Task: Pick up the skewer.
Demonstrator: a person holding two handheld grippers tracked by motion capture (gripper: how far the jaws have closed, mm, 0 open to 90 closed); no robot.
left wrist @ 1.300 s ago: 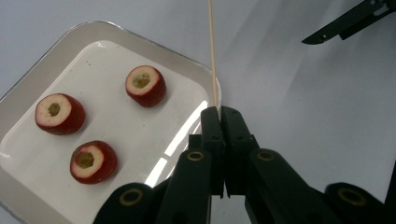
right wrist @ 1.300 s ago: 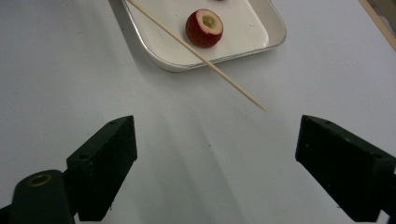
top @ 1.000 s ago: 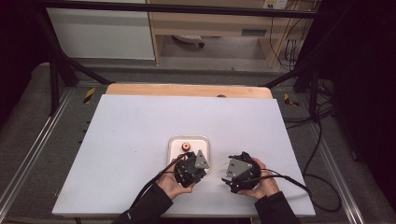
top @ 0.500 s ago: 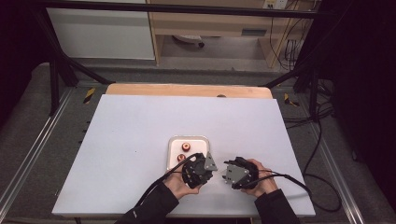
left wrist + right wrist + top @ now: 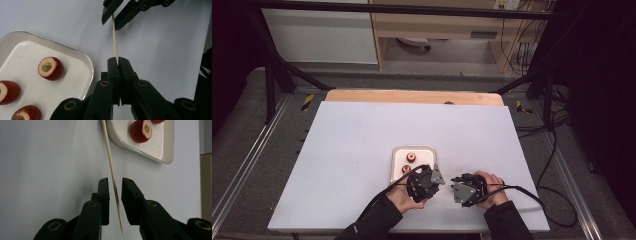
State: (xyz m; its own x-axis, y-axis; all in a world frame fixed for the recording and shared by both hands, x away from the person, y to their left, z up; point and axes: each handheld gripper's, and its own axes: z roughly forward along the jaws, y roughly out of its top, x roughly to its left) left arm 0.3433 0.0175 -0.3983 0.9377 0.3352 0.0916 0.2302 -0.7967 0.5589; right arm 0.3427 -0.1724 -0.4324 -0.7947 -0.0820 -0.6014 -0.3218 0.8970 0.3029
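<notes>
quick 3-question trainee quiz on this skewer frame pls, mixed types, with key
1. True or false: the left tongs are shut on the wooden skewer.
2. Do the right tongs already press the skewer? A) yes B) no, there is a gap on both sides
3. What lies in the white tray?

Key: 1 true. 2 B; the jaws have just been closing around it. 3 red fruit pieces with hollowed centres.

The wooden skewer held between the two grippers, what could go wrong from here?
The left gripper is shut on one end of the skewer. The right gripper has just been closing round the other end, but its pads do not yet press it.

1. The thin stick could bend or snap if the hands pull off line.
2. The pointed tip sits behind the right jaws, so they may pinch it crooked.
3. The tray lies close; a slip could knock it.
</notes>
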